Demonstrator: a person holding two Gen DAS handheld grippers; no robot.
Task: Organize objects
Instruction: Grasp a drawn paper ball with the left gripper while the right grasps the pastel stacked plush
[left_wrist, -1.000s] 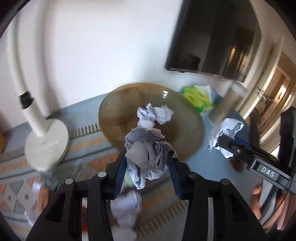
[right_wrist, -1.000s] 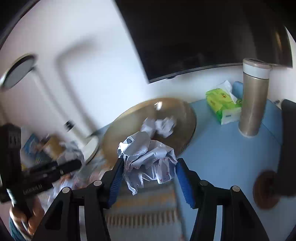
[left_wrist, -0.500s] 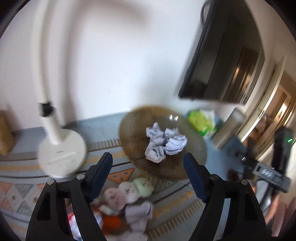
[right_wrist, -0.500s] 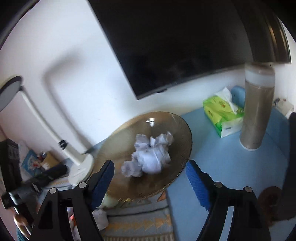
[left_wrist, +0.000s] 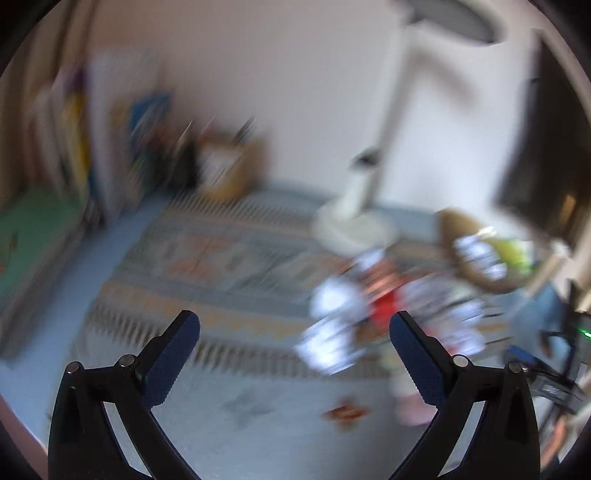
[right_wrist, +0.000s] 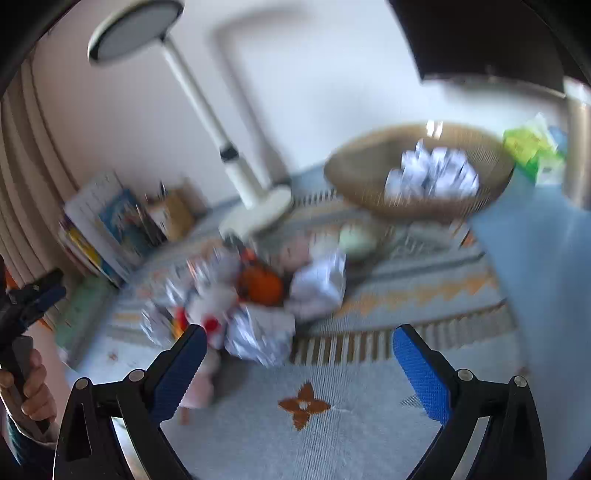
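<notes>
A brown woven bowl (right_wrist: 354, 184) at the back right holds several crumpled paper balls (right_wrist: 432, 173); it shows blurred in the left wrist view (left_wrist: 458, 229). More crumpled paper (right_wrist: 317, 284) and small toys, one orange (right_wrist: 260, 286), lie in a pile on the patterned mat (right_wrist: 406, 295); the pile shows blurred in the left wrist view (left_wrist: 340, 325). My right gripper (right_wrist: 295, 358) is open and empty, above the mat in front of the pile. My left gripper (left_wrist: 293, 345) is open and empty, left of the pile.
A white desk lamp (right_wrist: 255, 206) stands behind the pile. Books (right_wrist: 107, 229) and a brown box (right_wrist: 173, 214) line the wall at left. A green tissue pack (right_wrist: 532, 151) and a tall cylinder (right_wrist: 578, 147) stand right of the bowl. A dark screen (right_wrist: 480, 33) hangs above.
Both grippers opened and dropped their paper balls into the bowl, then swung left and back away from it. Both views are now motion-blurred.
</notes>
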